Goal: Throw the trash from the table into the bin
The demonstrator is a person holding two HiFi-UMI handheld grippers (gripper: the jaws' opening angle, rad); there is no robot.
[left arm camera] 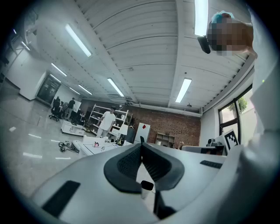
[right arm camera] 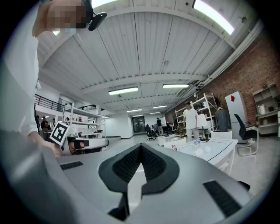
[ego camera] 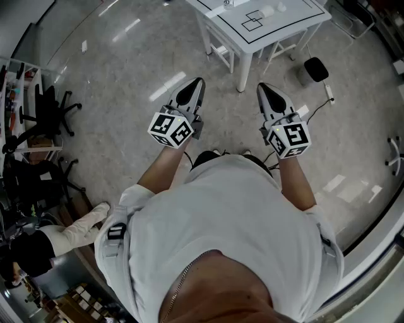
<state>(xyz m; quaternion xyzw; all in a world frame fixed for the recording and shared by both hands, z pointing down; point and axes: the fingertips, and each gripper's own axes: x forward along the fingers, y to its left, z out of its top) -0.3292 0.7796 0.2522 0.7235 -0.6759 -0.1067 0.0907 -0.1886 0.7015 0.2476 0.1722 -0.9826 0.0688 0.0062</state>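
Note:
A white table [ego camera: 278,28] with black outlines drawn on it stands ahead of me, and small pale bits of trash [ego camera: 268,9] lie near its far edge. On the floor to the table's right sits a small black bin-like container [ego camera: 315,69]. My left gripper [ego camera: 197,83] and right gripper [ego camera: 262,88] are held level side by side, short of the table, both shut with nothing between the jaws. The right gripper view shows the table [right arm camera: 214,151] at the right with small items [right arm camera: 195,141] on it. In the left gripper view the table [left arm camera: 94,148] lies low at the left.
Black office chairs [ego camera: 53,107] and shelving stand at the left. A person in white sleeves [ego camera: 76,227] crouches behind me at the lower left. Other people [left arm camera: 106,122] stand by shelves far across the hall. A white cable device [ego camera: 329,93] lies on the floor near the bin.

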